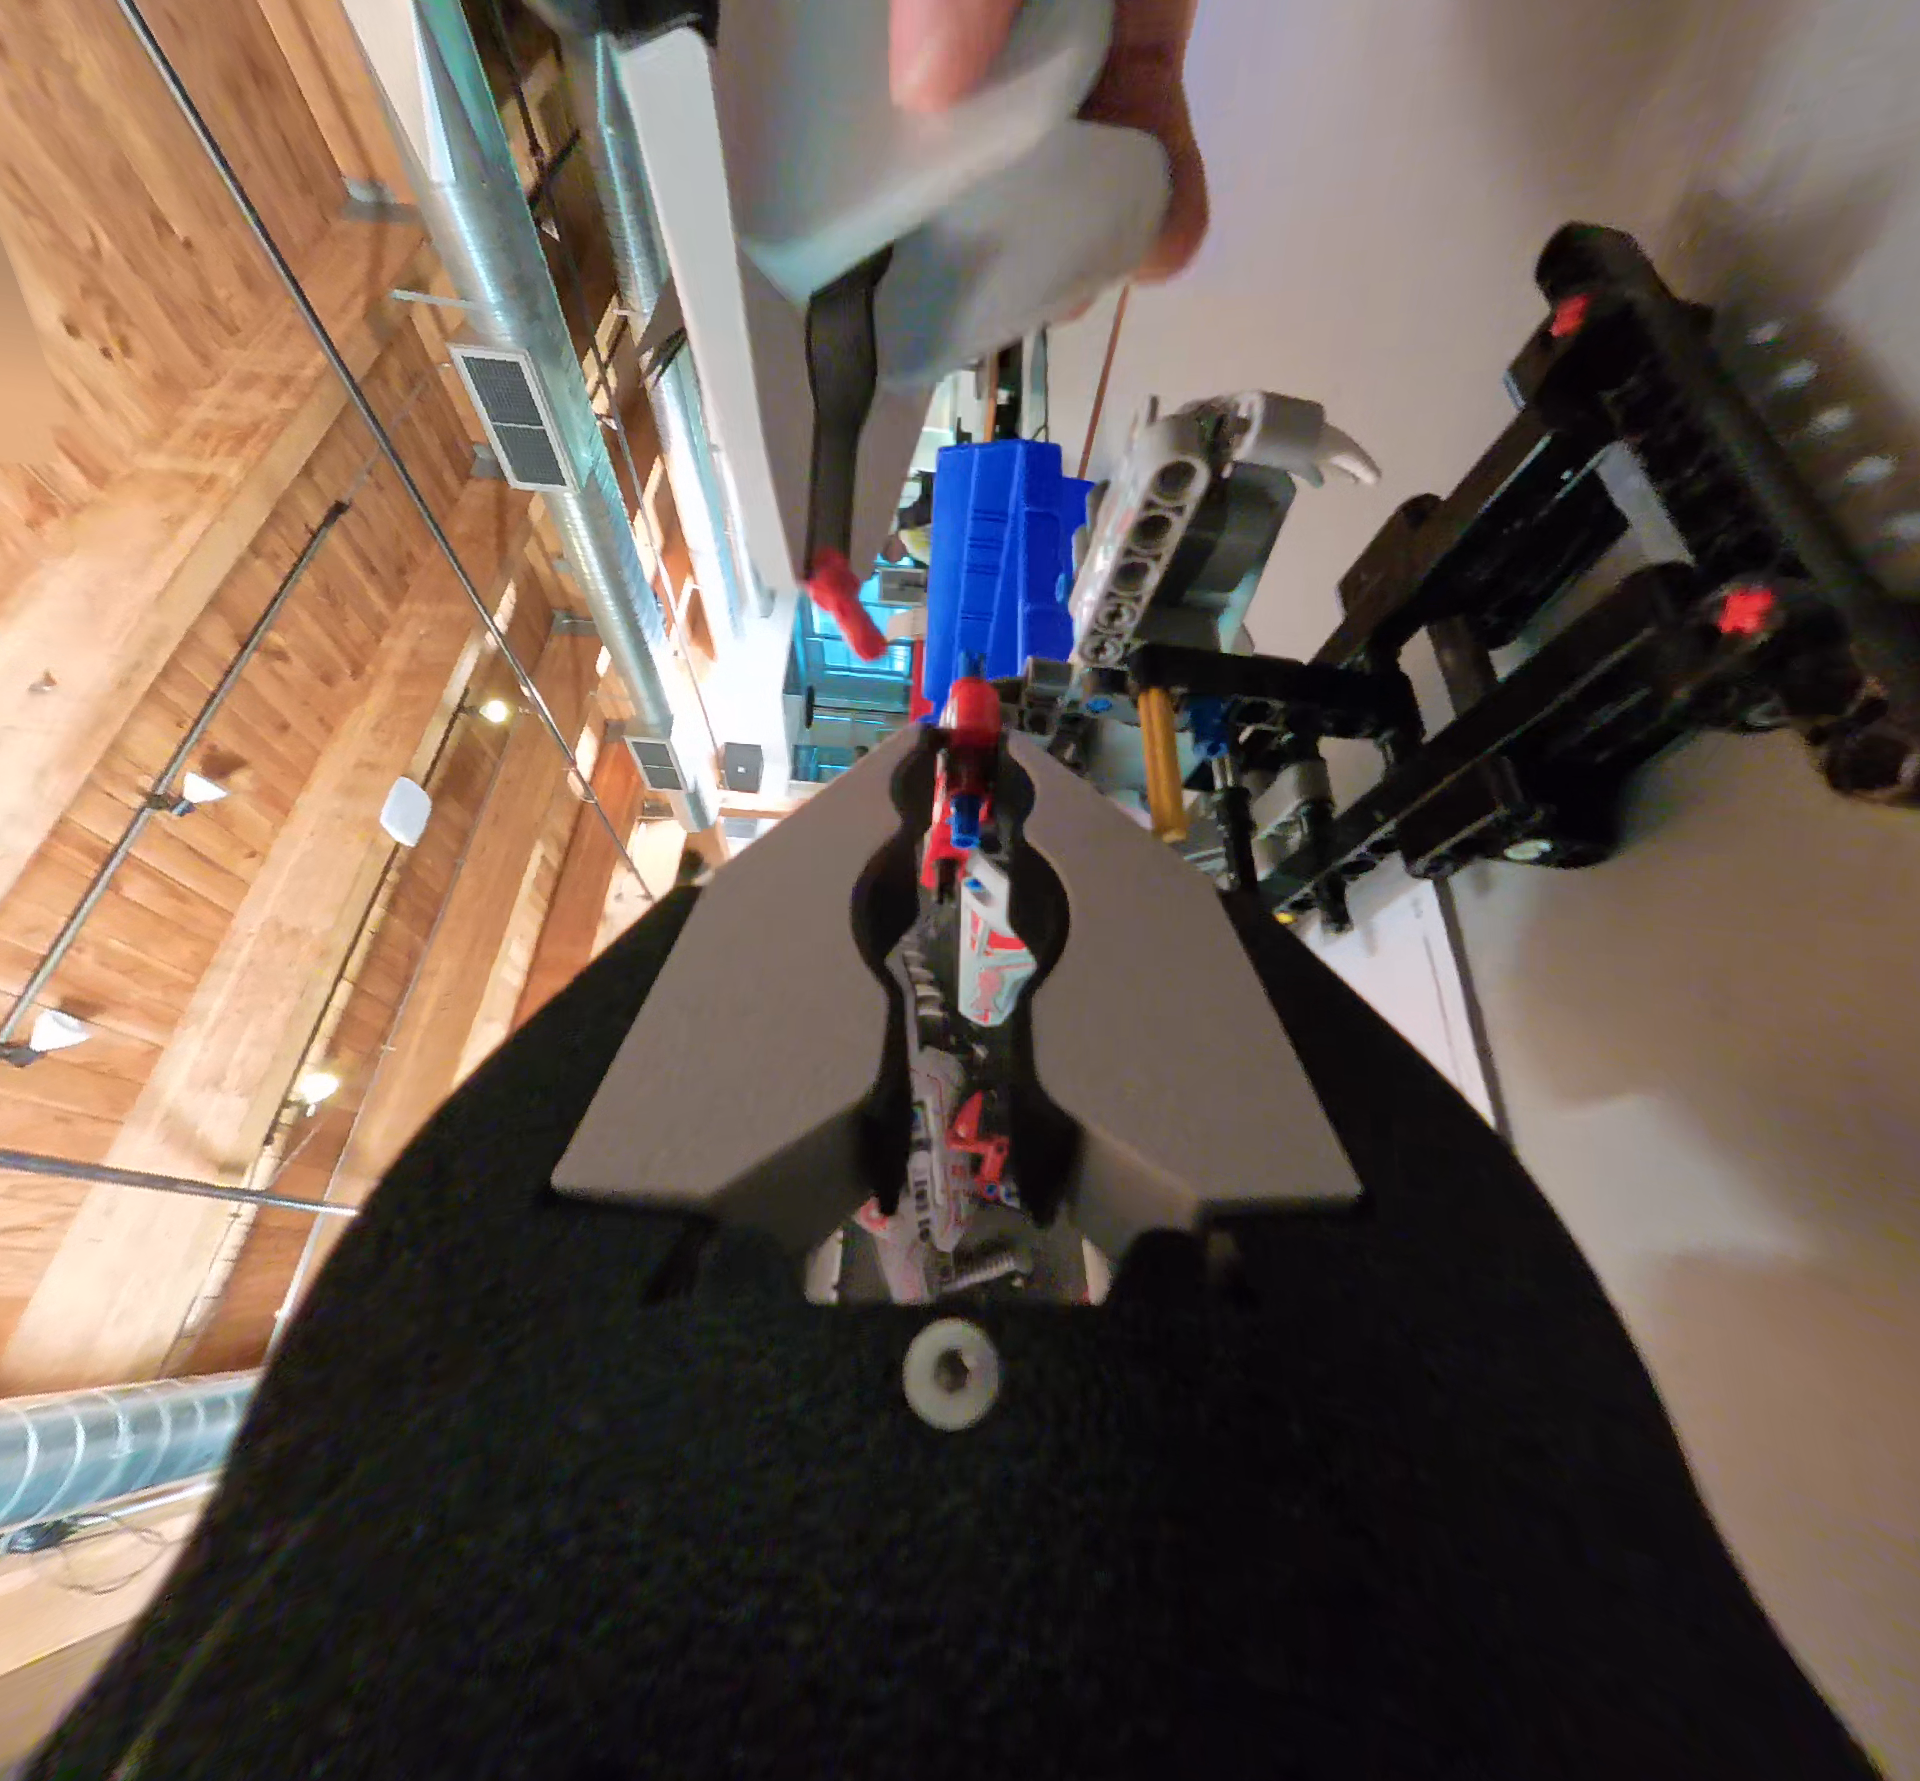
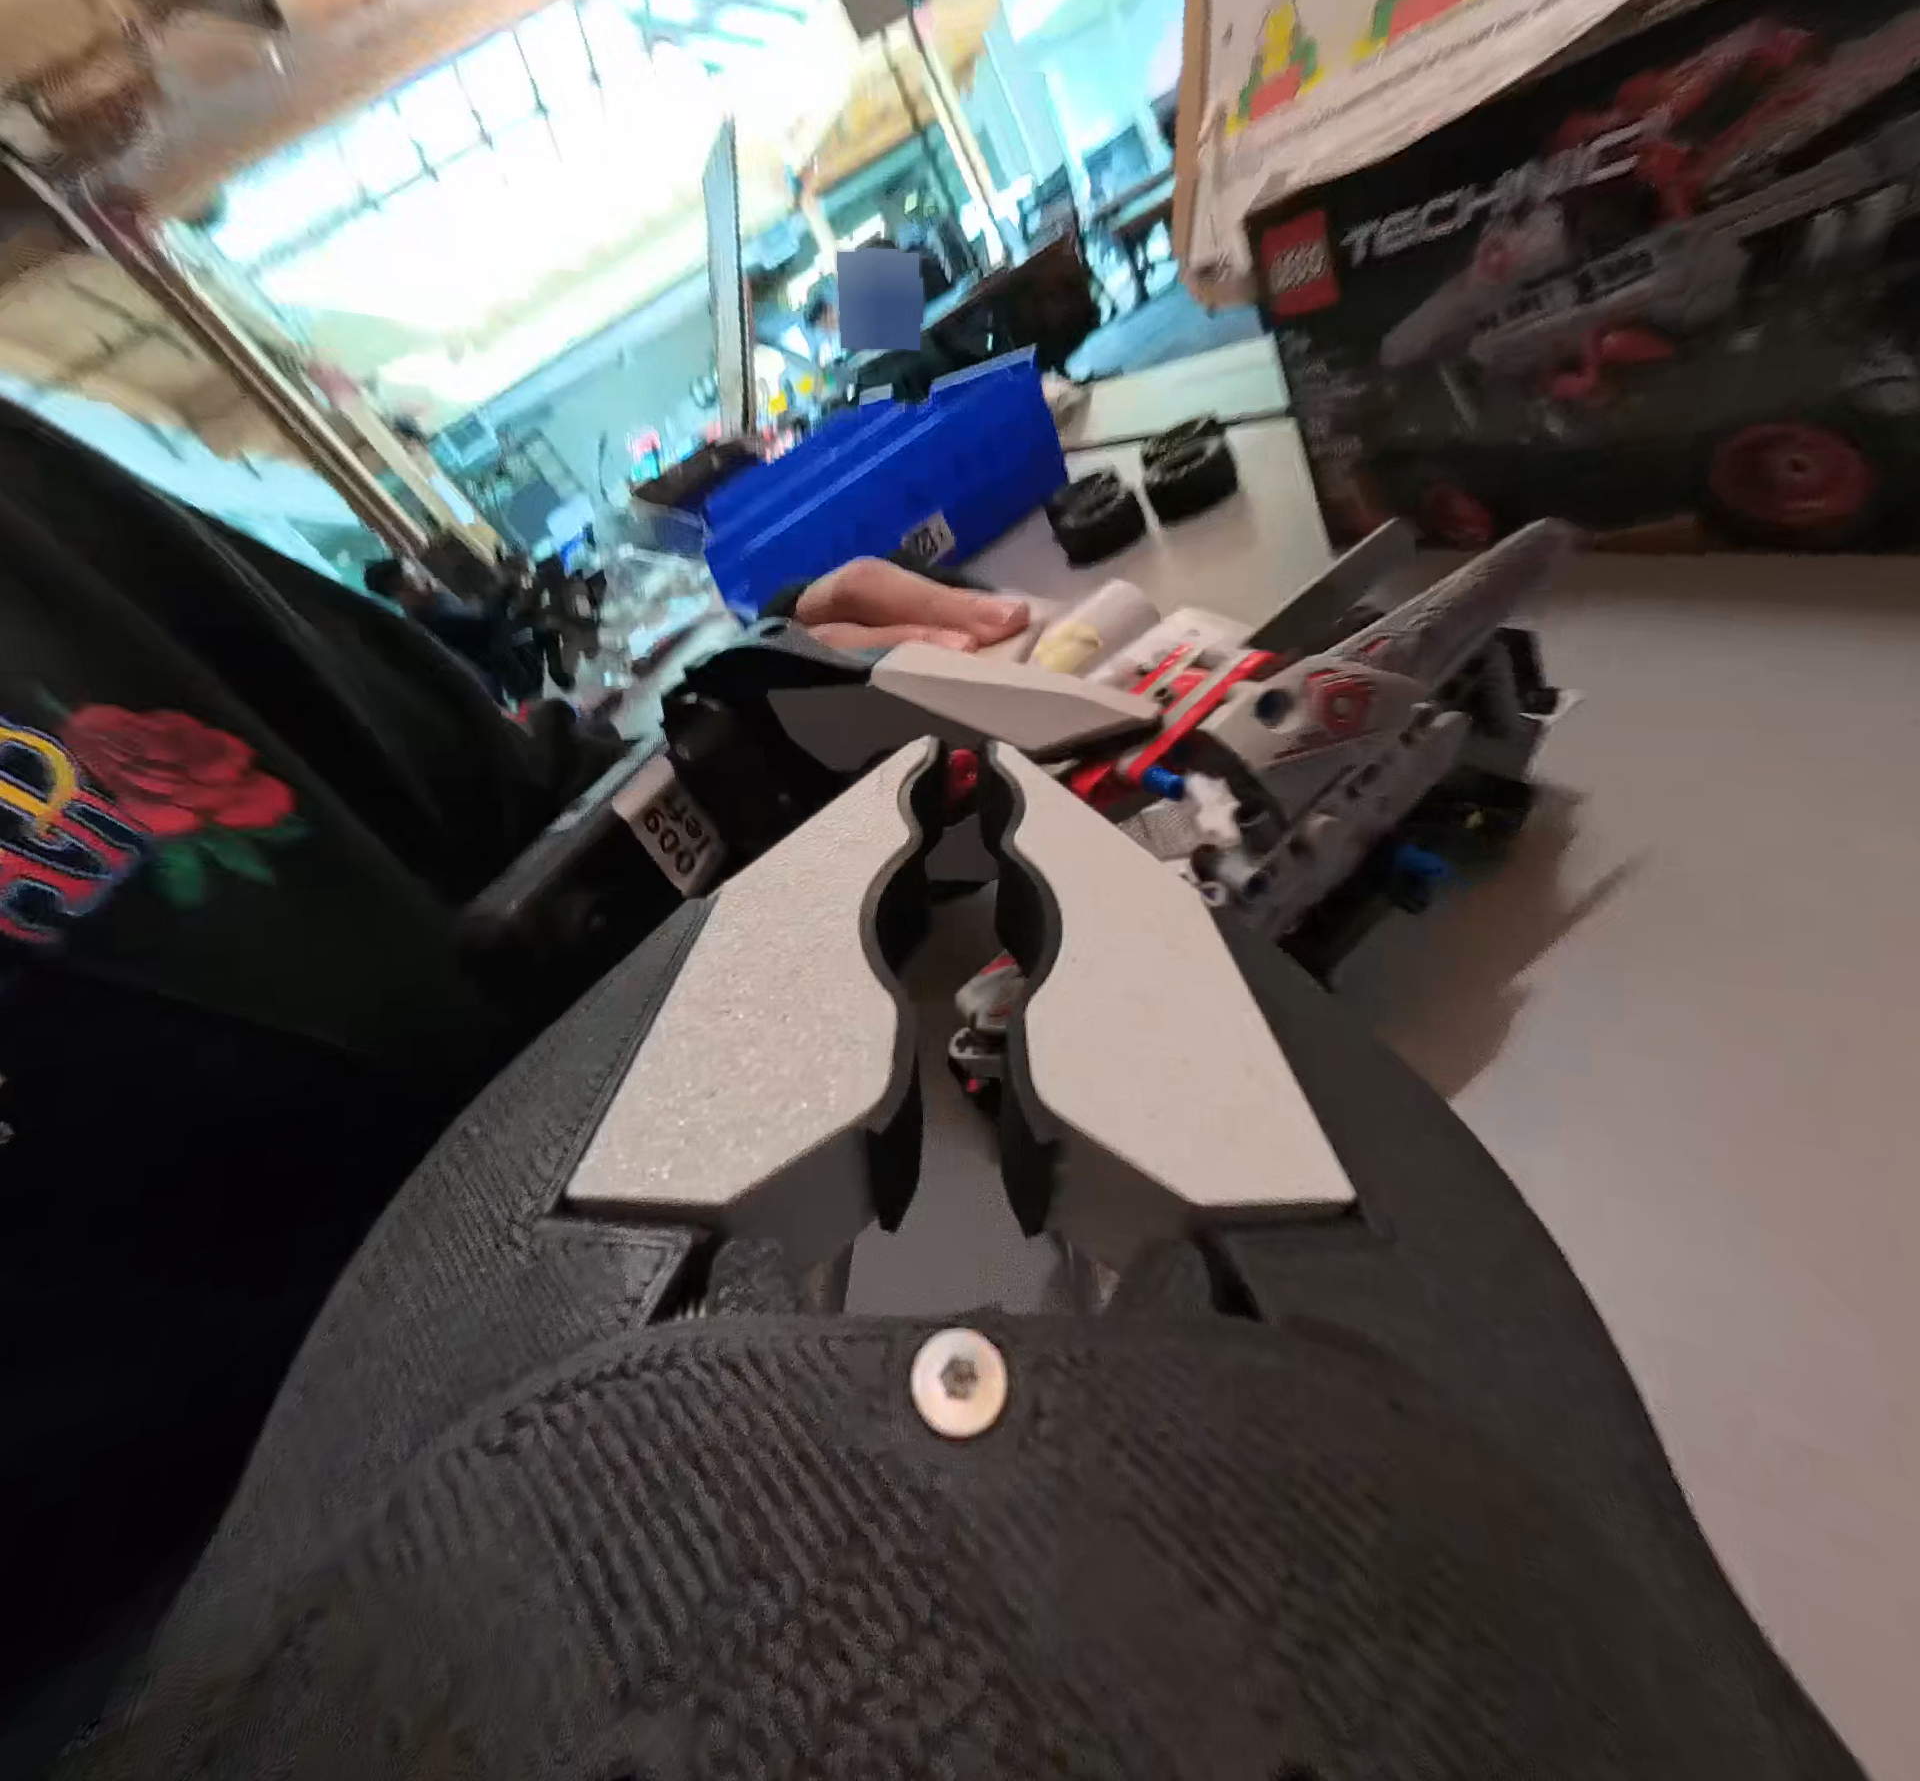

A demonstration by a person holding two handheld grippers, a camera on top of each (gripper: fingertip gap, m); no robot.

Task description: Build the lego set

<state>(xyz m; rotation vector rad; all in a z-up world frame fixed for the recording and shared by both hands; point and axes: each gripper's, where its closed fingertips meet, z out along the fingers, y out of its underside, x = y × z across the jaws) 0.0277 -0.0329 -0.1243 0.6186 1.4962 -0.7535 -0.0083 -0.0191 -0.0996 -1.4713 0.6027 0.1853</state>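
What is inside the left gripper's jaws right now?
The left gripper is shut on a grey and red lego assembly, red end poking past the fingertips. The fingers cover its sides.

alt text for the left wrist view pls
The left claw is shut on a grey and red lego assembly. Ahead, the right claw holds a small red pin, with a black lego frame resting on the white table.

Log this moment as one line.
left hand-held gripper: shut on grey-red-black lego car body | right hand-held gripper: shut on small red lego pin
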